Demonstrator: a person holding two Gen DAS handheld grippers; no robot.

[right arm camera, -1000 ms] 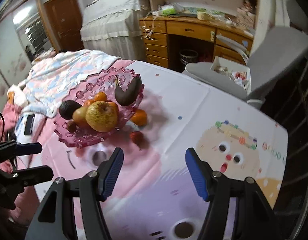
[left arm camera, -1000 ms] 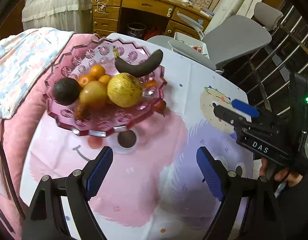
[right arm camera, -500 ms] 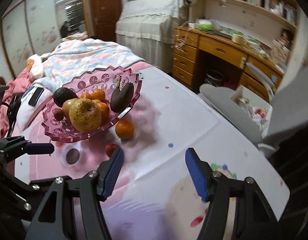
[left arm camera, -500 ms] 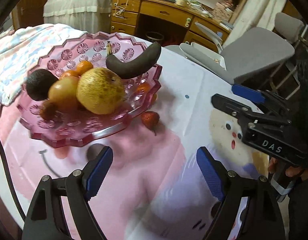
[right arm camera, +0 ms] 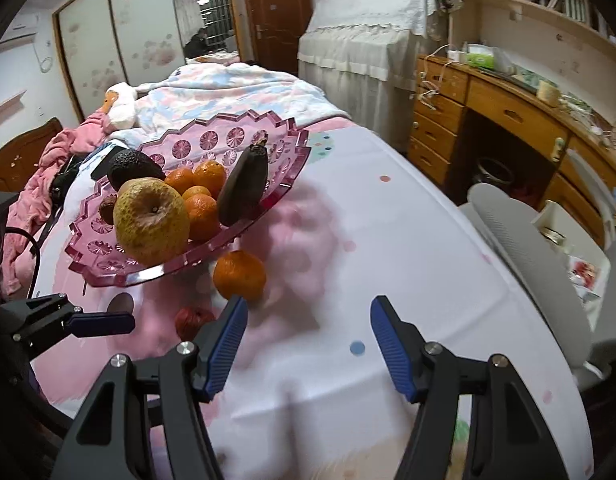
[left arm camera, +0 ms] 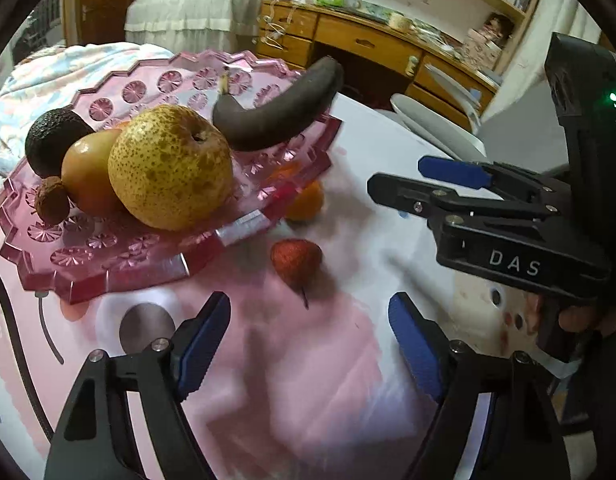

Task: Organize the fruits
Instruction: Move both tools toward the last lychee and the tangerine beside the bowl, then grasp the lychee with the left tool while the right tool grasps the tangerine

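One pink dish (right arm camera: pixel 283 140) is counted on the surface (right arm camera: pixel 388 240). On it are counted one pear (right arm camera: pixel 149 220), one avocado (right arm camera: pixel 131 166), one dark banana (right arm camera: pixel 243 188), four tangerines (right arm camera: pixel 201 210) and one small brown fruit (right arm camera: pixel 107 208). Off the dish, at its 5 o'clock edge, one loose tangerine (right arm camera: pixel 239 274) and one red fruit (left arm camera: pixel 295 260) are counted.

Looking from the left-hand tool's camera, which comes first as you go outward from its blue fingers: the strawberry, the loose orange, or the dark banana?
From the left gripper:
1. Strawberry, on the cloth just ahead.
2. Orange, beyond it, tucked under the tray's edge.
3. Banana, farthest, up on the pink tray.
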